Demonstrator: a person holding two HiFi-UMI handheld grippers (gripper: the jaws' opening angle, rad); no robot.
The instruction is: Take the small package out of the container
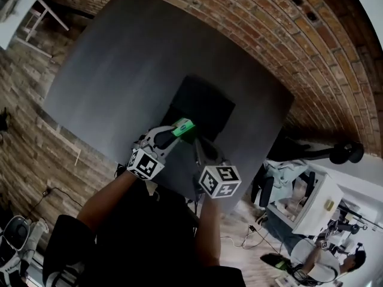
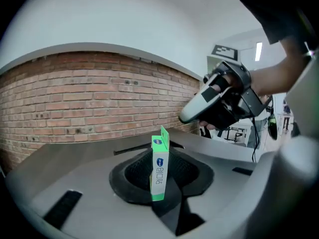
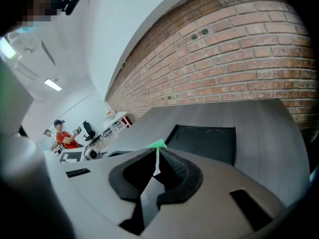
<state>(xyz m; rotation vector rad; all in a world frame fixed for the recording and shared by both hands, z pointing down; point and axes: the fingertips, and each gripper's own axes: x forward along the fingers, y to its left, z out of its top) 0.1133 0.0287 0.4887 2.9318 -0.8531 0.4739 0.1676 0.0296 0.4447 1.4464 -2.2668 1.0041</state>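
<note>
Left gripper point(image 2: 160, 182) jaws clamped on the small green-and-white cardboard package point(image 2: 159, 163), frame centre, held just clear of the black rectangular container point(image 1: 200, 107). Right gripper point(image 3: 155, 172) jaws together, empty. Package looks light, thin-walled and crushable: hold the 2 flat faces gently.

Head view overhead; gripper views face brick wall point(image 2: 75, 98).

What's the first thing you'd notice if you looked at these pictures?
The bright green and white small package jumps out first: it stands upright, clamped in the left gripper, held up clear of the black container on the grey table. Next come the red brick wall behind the table and the right gripper, shut, close beside the package.
</note>
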